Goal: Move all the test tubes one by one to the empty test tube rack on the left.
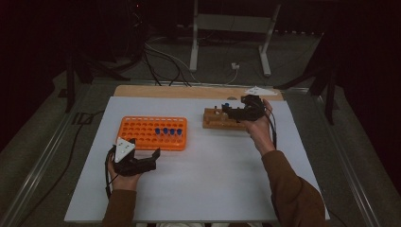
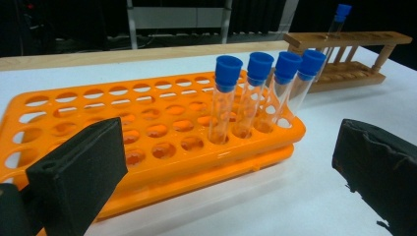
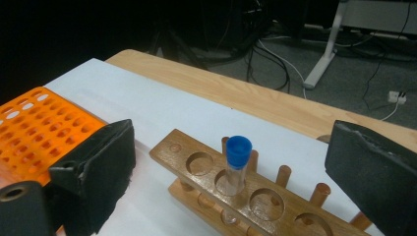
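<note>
Right gripper view shows your right gripper (image 3: pixel 231 162) spread wide, holding nothing, around the blue-capped tube (image 3: pixel 237 164) standing in the wooden rack (image 3: pixel 275 201). Left of that rack, your left gripper (image 1: pixel 144 158) hangs open beside the orange rack (image 1: pixel 137 130).

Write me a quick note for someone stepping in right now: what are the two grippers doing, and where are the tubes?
Left gripper: open, holding nothing, in front of the orange rack.
Right gripper: open, jaws either side of the single blue-capped tube in the wooden rack, not touching it.
Four capped tubes stand in a row in the orange rack.
Probably left: move tubes between racks; direction unclear.
</note>
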The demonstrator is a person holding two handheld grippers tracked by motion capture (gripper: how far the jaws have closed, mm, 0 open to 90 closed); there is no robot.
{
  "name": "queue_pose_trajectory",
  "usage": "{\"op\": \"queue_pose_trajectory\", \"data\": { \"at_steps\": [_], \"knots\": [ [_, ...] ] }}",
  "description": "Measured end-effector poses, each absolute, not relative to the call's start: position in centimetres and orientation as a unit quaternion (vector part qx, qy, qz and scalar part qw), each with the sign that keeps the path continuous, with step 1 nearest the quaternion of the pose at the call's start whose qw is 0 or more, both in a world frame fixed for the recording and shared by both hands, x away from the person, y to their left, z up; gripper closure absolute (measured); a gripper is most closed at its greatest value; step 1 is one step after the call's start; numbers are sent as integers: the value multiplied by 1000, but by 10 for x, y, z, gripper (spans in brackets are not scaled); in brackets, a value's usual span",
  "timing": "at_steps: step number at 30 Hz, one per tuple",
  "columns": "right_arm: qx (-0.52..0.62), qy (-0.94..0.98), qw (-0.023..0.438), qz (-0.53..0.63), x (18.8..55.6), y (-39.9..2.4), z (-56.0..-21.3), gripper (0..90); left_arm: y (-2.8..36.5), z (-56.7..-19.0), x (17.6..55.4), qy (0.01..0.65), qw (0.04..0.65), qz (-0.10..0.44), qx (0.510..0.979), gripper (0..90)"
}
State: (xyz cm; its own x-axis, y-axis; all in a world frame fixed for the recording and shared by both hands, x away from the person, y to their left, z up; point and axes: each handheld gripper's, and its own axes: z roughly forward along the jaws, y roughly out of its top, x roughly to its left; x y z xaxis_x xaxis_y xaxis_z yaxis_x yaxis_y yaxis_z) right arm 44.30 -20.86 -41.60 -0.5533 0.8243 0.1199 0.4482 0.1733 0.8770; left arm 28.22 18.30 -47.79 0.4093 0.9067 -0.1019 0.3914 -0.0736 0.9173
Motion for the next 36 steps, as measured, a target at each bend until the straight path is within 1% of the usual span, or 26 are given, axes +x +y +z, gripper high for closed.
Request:
{"op": "queue_pose_trajectory", "data": {
  "at_steps": [4,9,14,17,23,28,36],
  "knots": [
    [439,744,195,465,450,-205,-426,87,181,-478,283,473,488,263,685,9],
    [450,747,201,447,456,-201,-435,176,181,-479,283,473,487,261,686,9],
    [449,753,202,437,462,-196,-444,417,179,-480,283,471,487,259,689,9],
    [447,755,205,433,464,-193,-449,547,179,-480,283,470,487,259,690,9],
    [435,769,221,413,463,-185,-455,701,179,-480,283,471,489,256,688,9],
    [435,770,224,411,462,-182,-457,761,179,-480,283,470,489,255,689,9],
    [434,765,229,416,459,-180,-458,769,178,-481,283,470,487,254,691,9]
  ]
}}
